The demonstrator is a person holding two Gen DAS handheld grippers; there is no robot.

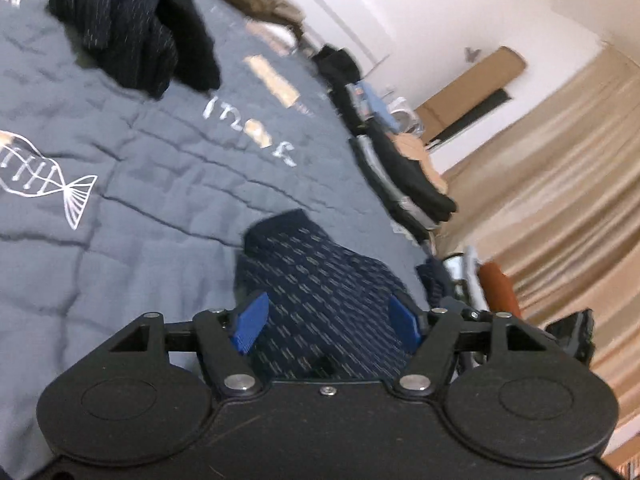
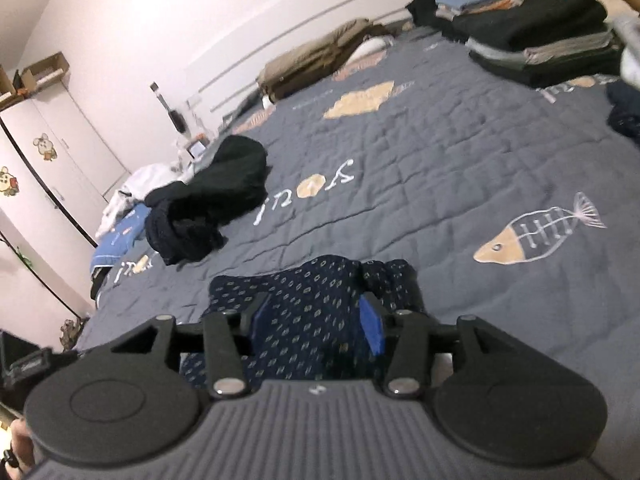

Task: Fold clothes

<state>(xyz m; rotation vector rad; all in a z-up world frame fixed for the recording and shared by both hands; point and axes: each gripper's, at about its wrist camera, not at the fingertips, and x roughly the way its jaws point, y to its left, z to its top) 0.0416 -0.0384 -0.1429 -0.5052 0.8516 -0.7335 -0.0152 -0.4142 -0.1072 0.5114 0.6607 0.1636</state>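
Note:
A navy garment with a small light pattern (image 1: 320, 272) lies crumpled on the grey quilt (image 1: 140, 200). My left gripper (image 1: 328, 322) hangs right over it, its blue fingers (image 1: 252, 322) wide apart and open, with the fabric spread between and under them. In the right wrist view the same kind of navy patterned cloth (image 2: 304, 280) sits bunched under my right gripper (image 2: 316, 322). Its blue fingers (image 2: 372, 328) stand apart on either side of the cloth, open. The fabric runs back beneath both gripper bodies and is hidden there.
A heap of black clothes (image 2: 208, 204) lies on the quilt (image 2: 440, 152) to the left. Stacks of folded clothes (image 2: 540, 36) line the far right edge of the bed. Beige curtains (image 1: 560, 200) and a white wardrobe (image 2: 48, 168) border the bed.

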